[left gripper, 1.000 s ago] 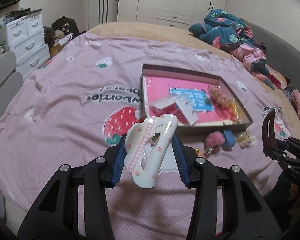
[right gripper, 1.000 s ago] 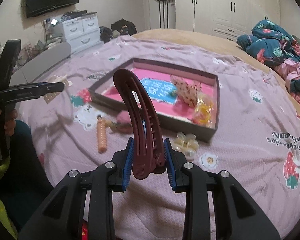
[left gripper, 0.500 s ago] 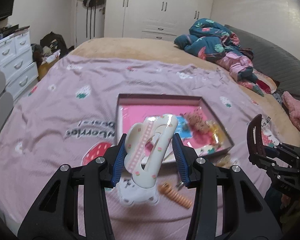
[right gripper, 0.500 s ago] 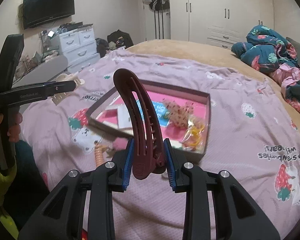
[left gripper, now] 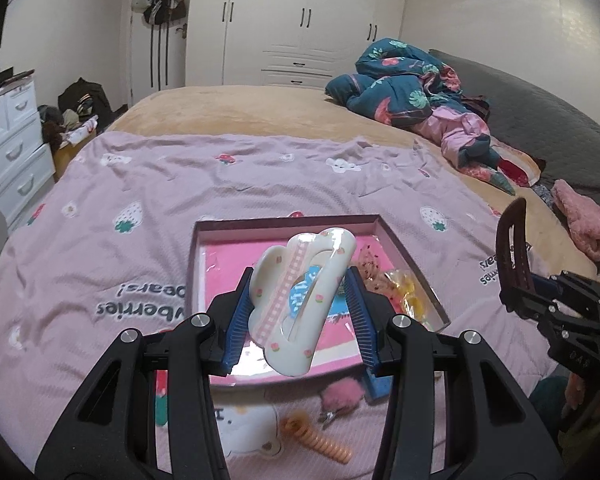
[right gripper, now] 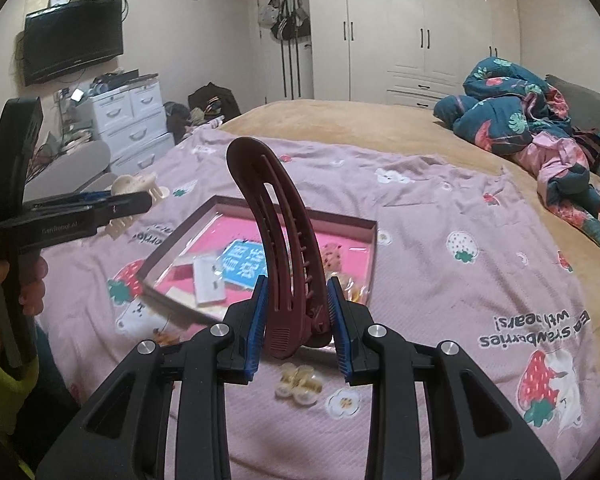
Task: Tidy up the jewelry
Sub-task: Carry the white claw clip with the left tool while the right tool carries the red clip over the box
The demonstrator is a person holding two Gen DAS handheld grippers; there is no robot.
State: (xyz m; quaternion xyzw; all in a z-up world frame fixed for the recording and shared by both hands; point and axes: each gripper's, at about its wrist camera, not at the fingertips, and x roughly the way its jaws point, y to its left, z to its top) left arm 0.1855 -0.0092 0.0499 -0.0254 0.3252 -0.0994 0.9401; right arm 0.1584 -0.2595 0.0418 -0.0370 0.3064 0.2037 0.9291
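The left gripper (left gripper: 298, 312) clamped a white hair claw (left gripper: 300, 300) over the pink box (left gripper: 288, 222). The right gripper (right gripper: 296, 320) pinched a maroon clip (right gripper: 278, 240) between its 2 fingers (right gripper: 258, 316).

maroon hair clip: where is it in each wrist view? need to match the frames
Left wrist view: maroon hair clip at the far right edge, standing up from the right gripper.
Right wrist view: maroon hair clip at centre, clamped at its base between the blue pads, curving up in front of the box.
Shared landmark: the pink-lined box on the strawberry bedspread.
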